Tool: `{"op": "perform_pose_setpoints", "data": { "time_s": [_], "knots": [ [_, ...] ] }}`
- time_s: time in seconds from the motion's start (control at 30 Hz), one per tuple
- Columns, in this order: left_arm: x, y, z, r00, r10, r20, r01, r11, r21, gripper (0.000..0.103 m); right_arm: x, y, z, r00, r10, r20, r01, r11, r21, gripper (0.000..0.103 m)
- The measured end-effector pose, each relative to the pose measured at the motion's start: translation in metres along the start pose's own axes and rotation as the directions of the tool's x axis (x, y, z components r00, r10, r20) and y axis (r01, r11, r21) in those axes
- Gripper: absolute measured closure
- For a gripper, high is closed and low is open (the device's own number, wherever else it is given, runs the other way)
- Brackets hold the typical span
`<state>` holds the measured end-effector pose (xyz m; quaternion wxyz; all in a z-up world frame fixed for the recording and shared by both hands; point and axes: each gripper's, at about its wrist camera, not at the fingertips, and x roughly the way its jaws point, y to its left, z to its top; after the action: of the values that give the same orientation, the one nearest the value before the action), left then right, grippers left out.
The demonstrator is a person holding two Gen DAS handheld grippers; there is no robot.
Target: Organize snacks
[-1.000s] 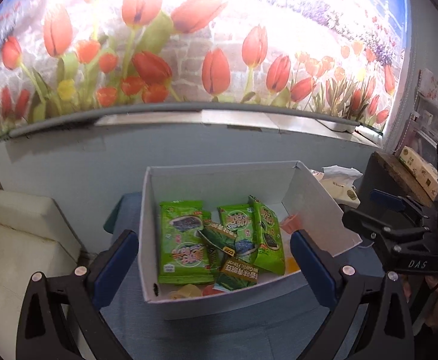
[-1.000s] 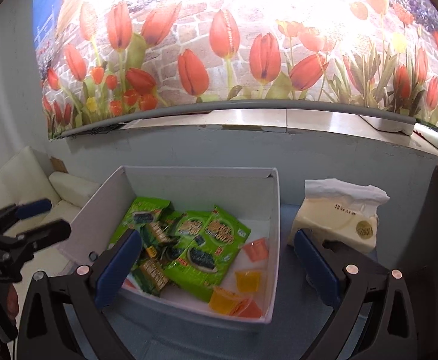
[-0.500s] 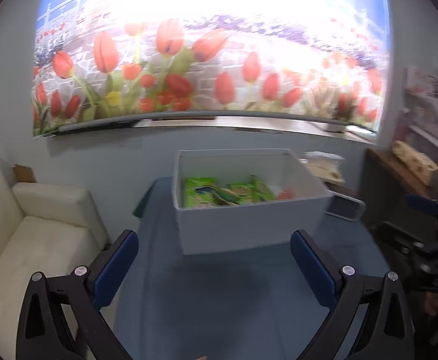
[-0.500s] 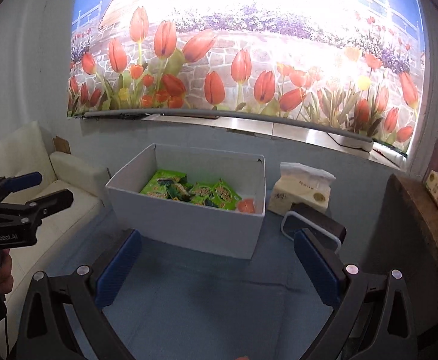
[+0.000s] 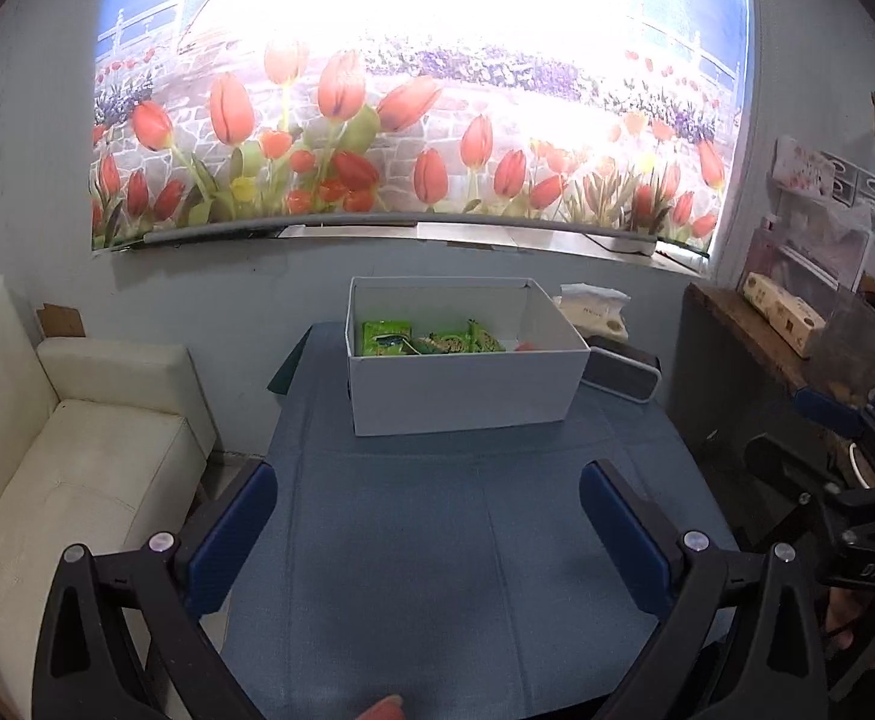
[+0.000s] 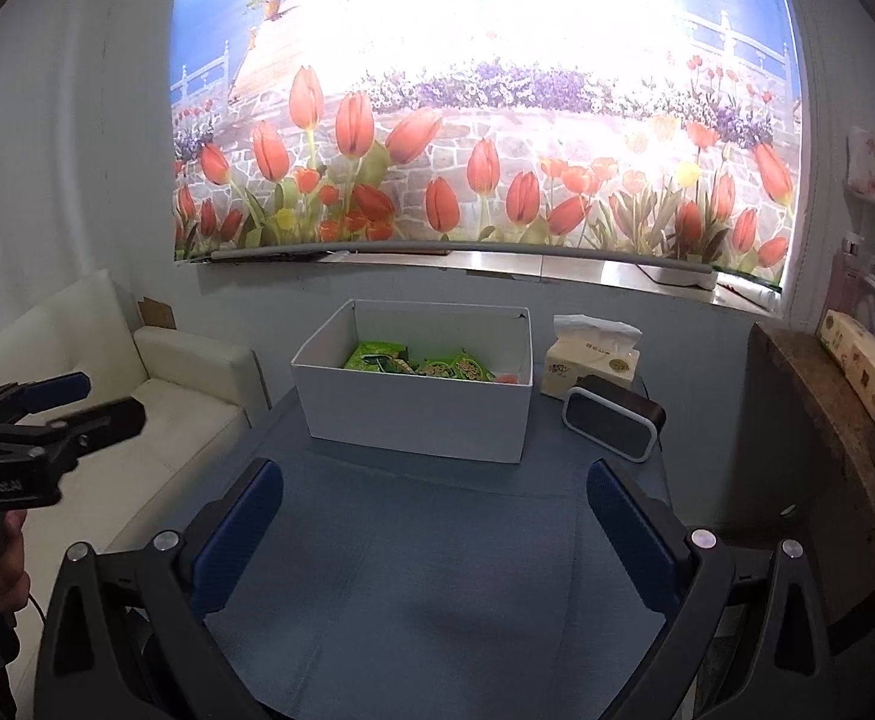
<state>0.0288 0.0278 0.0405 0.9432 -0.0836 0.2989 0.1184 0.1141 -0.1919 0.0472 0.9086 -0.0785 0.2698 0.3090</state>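
Blue cloth covers the table [image 5: 437,540], bare up to the white box [image 5: 461,387] holding the green snack packets [image 5: 431,341]. Both the left gripper [image 5: 428,516] and right gripper [image 6: 434,516] hang wide open and empty near the table's front edge. With the snacks seemingly boxed, a good finish means keeping both grippers clear of the box.

Blue cloth [image 5: 437,528] covering table, showing matt, fine weave. White box [image 5: 467,387] looking like smooth matt cardboard. Green snack packets [image 5: 386,339] inside giving off glossy plastic sheen. Left gripper [image 5: 428,534] and right gripper [image 6: 434,531] showing matt black plastic frames, blue textured pads [image 5: 230,534], shiny metal screws. White sofa [image 5: 77,468] looking like smooth leather. Tissue pack [image 6: 590,360] wearing soft plastic wrap, paper poking out. Side counter [image 5: 743,330] showing rough worn wood.
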Motion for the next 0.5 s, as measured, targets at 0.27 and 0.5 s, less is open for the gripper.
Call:
{"op": "perform_pose_setpoints", "data": {
  "time_s": [0.27, 0.5],
  "knots": [
    [-0.005, -0.007, -0.004, 0.999, -0.047, -0.017, 0.047, 0.999, 0.027, 0.000, -0.010, 0.007, 0.001, 1.000, 0.017, -0.004, -0.017, 1.000, -0.016, 0.000],
    [-0.010, -0.014, 0.000, 0.997, -0.078, -0.006, 0.079, 0.996, 0.050, 0.000, -0.007, 0.003, 0.001, 1.000, 0.017, -0.022, -0.017, 1.000, 0.004, 0.000]
  ]
}}
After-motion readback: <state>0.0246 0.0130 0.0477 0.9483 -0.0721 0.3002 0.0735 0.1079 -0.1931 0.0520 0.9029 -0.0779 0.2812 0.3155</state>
